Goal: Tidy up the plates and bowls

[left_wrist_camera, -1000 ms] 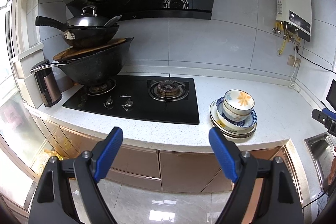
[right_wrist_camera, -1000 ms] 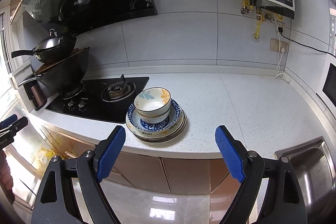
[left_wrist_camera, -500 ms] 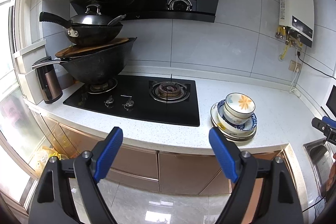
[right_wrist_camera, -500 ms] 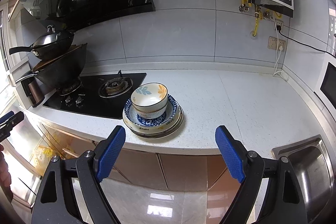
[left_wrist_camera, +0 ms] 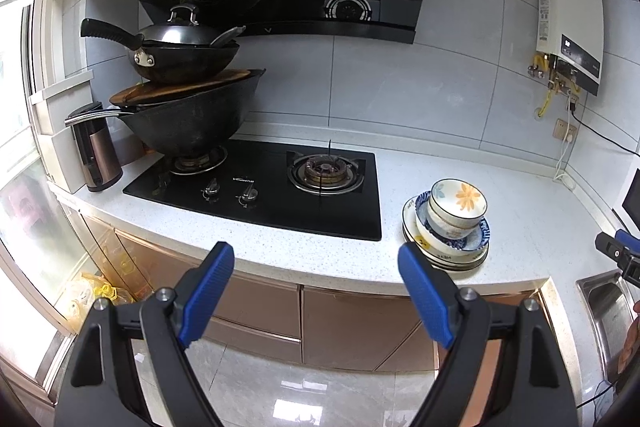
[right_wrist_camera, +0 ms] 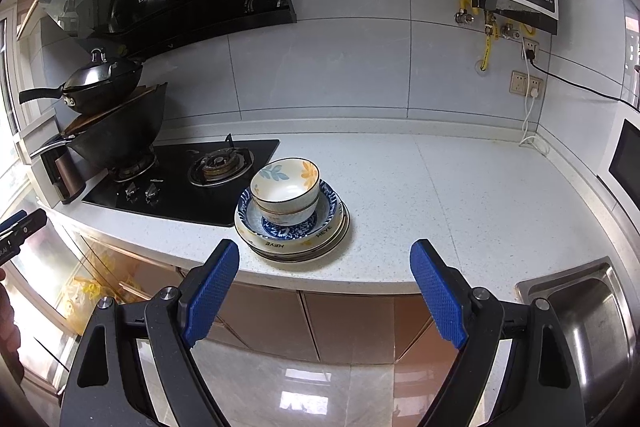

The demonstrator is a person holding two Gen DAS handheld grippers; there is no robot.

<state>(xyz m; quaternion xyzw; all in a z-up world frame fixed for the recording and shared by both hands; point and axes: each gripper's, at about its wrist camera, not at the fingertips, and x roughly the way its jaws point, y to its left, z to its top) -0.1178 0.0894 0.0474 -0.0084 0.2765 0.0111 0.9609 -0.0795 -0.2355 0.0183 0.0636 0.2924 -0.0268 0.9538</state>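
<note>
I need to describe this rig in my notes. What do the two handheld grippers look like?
Both are alike: the left gripper and right gripper each have two black, angular plastic arms with triangular cut-outs and silver bolt heads, ending in blue fingers with a fine knurled texture. No cables or sleeves are visible.

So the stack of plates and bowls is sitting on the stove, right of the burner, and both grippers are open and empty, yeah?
Not on the stove. The stack of plates and bowls sits on the white countertop just right of the stove, as the right wrist view shows. Both grippers are open and empty.
</note>
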